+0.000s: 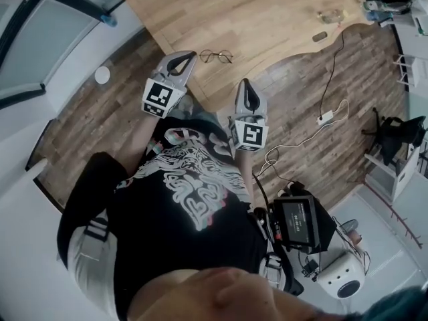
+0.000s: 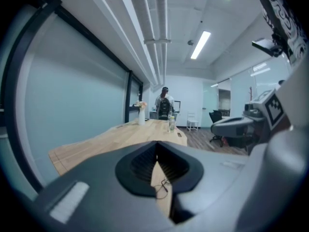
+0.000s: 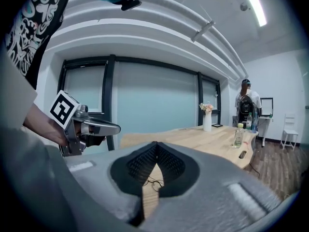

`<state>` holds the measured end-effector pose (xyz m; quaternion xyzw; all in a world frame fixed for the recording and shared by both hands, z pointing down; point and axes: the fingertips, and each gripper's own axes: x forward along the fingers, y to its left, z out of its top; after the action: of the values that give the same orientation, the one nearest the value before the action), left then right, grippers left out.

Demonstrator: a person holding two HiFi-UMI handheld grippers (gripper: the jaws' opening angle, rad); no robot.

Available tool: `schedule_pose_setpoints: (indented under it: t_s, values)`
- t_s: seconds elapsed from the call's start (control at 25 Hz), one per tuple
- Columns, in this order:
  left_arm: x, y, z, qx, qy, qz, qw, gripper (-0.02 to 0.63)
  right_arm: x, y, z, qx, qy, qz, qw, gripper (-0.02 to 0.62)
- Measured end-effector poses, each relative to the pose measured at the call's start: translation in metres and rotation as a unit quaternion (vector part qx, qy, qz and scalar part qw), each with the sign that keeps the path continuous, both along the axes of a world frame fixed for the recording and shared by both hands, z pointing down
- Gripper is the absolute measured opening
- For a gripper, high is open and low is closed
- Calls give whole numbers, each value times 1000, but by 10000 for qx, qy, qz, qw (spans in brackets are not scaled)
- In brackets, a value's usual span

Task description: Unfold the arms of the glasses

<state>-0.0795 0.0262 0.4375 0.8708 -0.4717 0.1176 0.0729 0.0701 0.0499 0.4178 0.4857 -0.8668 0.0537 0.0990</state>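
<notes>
On the table point(image 1: 267, 19) edge, at twelve o'clock from the person, the glasses point(image 1: 215, 56) lie untouched. The left gripper point(image 1: 189, 56) hangs near them at nine o'clock with its jaws together and empty. The right gripper point(image 1: 245, 83), also closed on nothing, is at five o'clock. I think both must open first. Then one should pin the front while the other draws one thin arm gently outward. The pale wood looks smooth, so the wire frame may slide. Around it is a glass-walled office with a plank floor.
</notes>
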Motion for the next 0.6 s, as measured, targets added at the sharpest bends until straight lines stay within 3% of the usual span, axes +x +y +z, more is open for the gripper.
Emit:
schedule_pose_setpoints:
  t_s: [0.2,0.48,0.6]
  values:
    - [-5,-21,-1,-84,347,-328,9988,-11,-2,-18,8,-282,-247,-62,9993,-2]
    - [4,-41,15,-255,176,-329,9990,-11,5,-42,27,-415,64,-290,9987,-2]
    - [4,-47,26,-418,289,-445,9977,-11,6,-51,32,-370,149,-419,9983,-2]
